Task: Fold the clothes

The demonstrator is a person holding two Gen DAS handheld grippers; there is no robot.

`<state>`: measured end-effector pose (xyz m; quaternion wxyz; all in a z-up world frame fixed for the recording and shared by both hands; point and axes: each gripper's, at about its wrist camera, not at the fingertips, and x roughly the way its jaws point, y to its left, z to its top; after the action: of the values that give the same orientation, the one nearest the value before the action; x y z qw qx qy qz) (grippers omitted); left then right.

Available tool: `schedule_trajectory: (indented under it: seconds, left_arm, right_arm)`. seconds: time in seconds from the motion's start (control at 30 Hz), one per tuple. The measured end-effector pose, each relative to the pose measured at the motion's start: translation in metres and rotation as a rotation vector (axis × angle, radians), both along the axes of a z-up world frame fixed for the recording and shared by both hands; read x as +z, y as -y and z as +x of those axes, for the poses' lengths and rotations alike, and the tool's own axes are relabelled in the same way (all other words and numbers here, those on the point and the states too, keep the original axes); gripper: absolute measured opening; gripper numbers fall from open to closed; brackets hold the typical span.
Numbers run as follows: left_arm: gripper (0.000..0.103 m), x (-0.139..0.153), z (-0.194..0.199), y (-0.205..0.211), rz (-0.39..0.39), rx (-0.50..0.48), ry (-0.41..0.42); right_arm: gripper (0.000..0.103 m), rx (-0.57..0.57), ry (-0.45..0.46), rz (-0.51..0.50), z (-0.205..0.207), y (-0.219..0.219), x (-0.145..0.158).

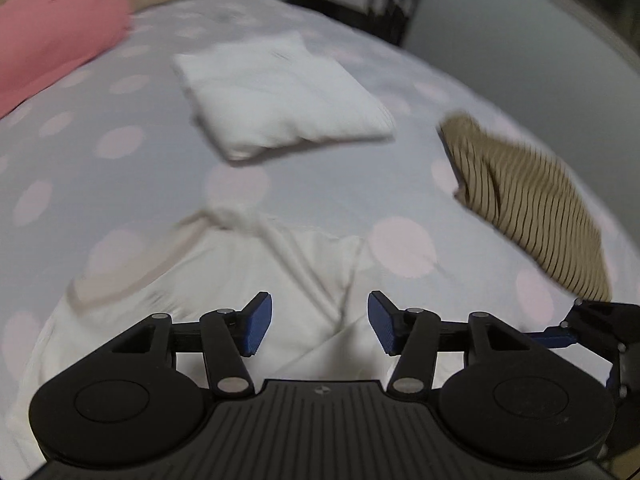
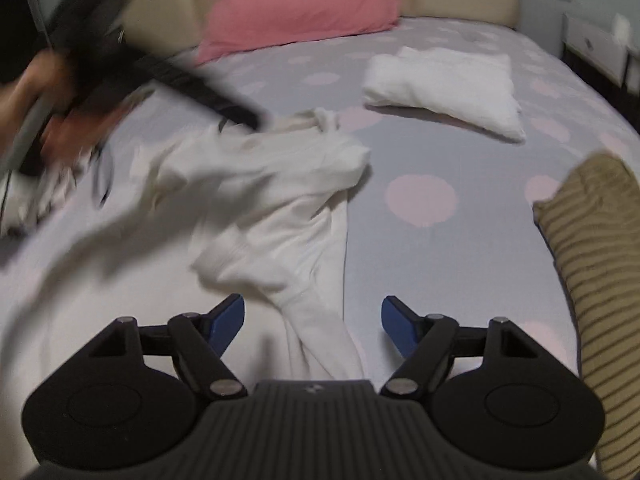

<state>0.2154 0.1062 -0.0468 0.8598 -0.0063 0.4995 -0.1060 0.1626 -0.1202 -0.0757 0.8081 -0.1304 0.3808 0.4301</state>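
Left wrist view: the bed [image 1: 328,184], under a grey sheet with pale pink dots, serves as the folding surface. A white folded garment [image 1: 280,96] lies at about twelve o'clock from the camera, squared off and set well away from the working area, probably as a finished piece. A tan striped garment [image 1: 532,208] lies folded at about two o'clock, also apart, likely parked for the same reason. The unfolded white garment [image 1: 248,280] lies rumpled directly below at six o'clock, kept nearest because it looks like the piece now being worked. The left hand-held gripper [image 1: 320,322] hangs over it with its blue pads apart and nothing between them; no cloth is pinched. A black linkage at the four o'clock edge is part of the right hand-held gripper [image 1: 580,332].

Right wrist view: a pink pillow [image 2: 304,12] leans against the headboard at twelve o'clock. The white folded garment [image 2: 444,88] sits at one o'clock, the tan striped garment [image 2: 592,260] at three o'clock along the frame edge. The unfolded white garment [image 2: 280,216] spreads from centre toward nine o'clock, a narrow strip of it running down between the jaws. The right hand-held gripper [image 2: 312,322] stands wide apart, its pads clear of that strip, so nothing is gripped. The left hand-held gripper [image 2: 132,64] shows as a dark blur at ten o'clock above the cloth, held in a hand [image 2: 24,92]; its jaws cannot be read here.
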Motion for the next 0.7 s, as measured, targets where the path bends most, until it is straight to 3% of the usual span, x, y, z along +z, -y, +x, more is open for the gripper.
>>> schedule_trajectory:
  seconds: [0.13, 0.27, 0.33, 0.5, 0.53, 0.57, 0.6, 0.63, 0.7]
  left_arm:
    - [0.051, -0.02, 0.028, 0.031, 0.058, -0.06, -0.096]
    - [0.048, -0.036, 0.04, 0.044, 0.121, -0.055, -0.153]
    - [0.048, -0.038, 0.044, 0.051, 0.113, -0.056, -0.17]
    - [0.048, -0.054, 0.056, 0.077, 0.248, -0.106, -0.209]
    - [0.048, -0.058, 0.057, 0.081, 0.27, -0.123, -0.217]
    - [0.045, -0.061, 0.058, 0.084, 0.297, -0.135, -0.226]
    - [0.042, -0.063, 0.059, 0.084, 0.302, -0.132, -0.23]
    - [0.039, -0.064, 0.06, 0.083, 0.298, -0.122, -0.231]
    - [0.013, -0.064, 0.066, 0.075, 0.274, -0.054, -0.237]
  right_arm:
    - [0.068, 0.057, 0.03, -0.002, -0.008, 0.008, -0.02]
    - [0.059, -0.002, -0.028, 0.081, 0.003, 0.009, -0.031]
    - [0.059, -0.012, -0.023, 0.108, 0.004, 0.006, -0.028]
    - [0.057, -0.032, -0.043, 0.154, 0.006, 0.006, -0.027]
    - [0.047, -0.055, -0.046, 0.149, 0.009, 0.006, -0.028]
    - [0.023, -0.079, -0.049, 0.145, 0.011, 0.007, -0.028]
    - [0.012, -0.1, -0.059, 0.144, 0.014, 0.007, -0.029]
    - [0.008, -0.114, -0.09, 0.155, 0.02, 0.009, -0.031]
    - [0.006, -0.136, -0.141, 0.172, 0.028, 0.012, -0.036]
